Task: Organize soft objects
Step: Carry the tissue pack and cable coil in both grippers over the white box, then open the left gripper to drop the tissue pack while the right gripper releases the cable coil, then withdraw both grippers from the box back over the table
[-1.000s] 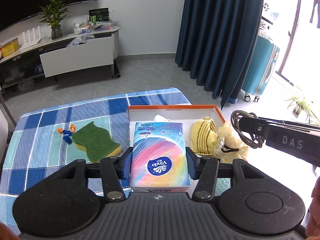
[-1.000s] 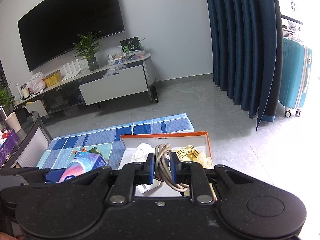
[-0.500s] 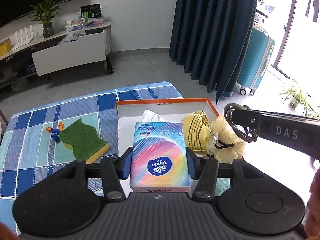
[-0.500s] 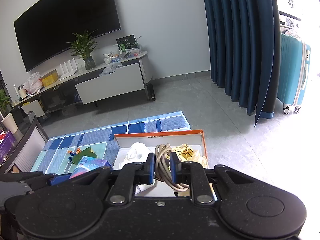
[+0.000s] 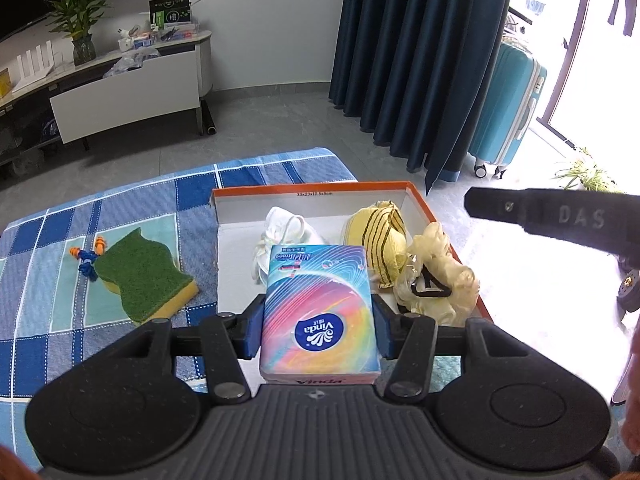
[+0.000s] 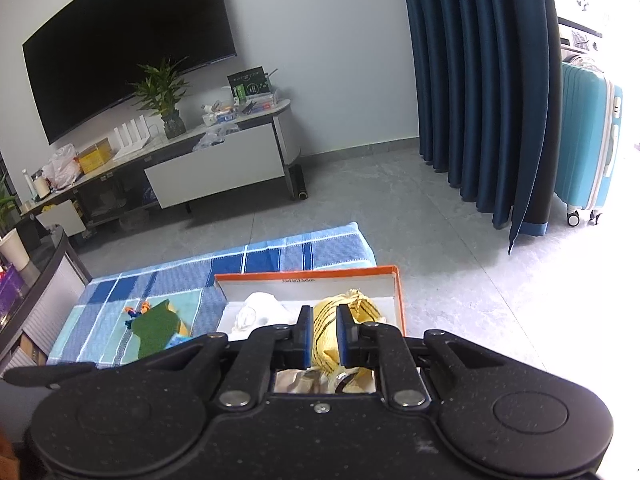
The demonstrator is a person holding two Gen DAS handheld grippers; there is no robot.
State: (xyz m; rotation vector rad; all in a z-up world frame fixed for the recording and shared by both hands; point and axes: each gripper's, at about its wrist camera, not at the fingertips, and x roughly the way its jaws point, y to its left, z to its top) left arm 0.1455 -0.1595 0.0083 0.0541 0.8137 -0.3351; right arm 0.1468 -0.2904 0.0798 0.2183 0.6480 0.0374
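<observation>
My left gripper (image 5: 318, 326) is shut on a rainbow Vinda tissue pack (image 5: 318, 312) and holds it over the near edge of the orange-rimmed box (image 5: 312, 189). In the box lie a white mask (image 5: 282, 226), a yellow striped cloth (image 5: 378, 228) and a crumpled yellowish bag with a black band (image 5: 438, 276). My right gripper (image 6: 324, 330) is open and empty above the box (image 6: 304, 273), its finger showing at the right of the left wrist view (image 5: 552, 216). A green and yellow sponge (image 5: 144, 276) and orange-blue earplugs (image 5: 88, 256) lie on the checked cloth.
The blue checked cloth (image 5: 48, 312) covers the low table. A TV stand (image 6: 208, 160) is behind, dark curtains (image 5: 420, 60) and a turquoise suitcase (image 6: 588, 140) to the right. A dark side table (image 6: 36, 280) stands at the left.
My right gripper has opened and let go of the coiled grey cable it held; the cable is no longer between its fingers. My left gripper has carried the tissue pack further over the box.
</observation>
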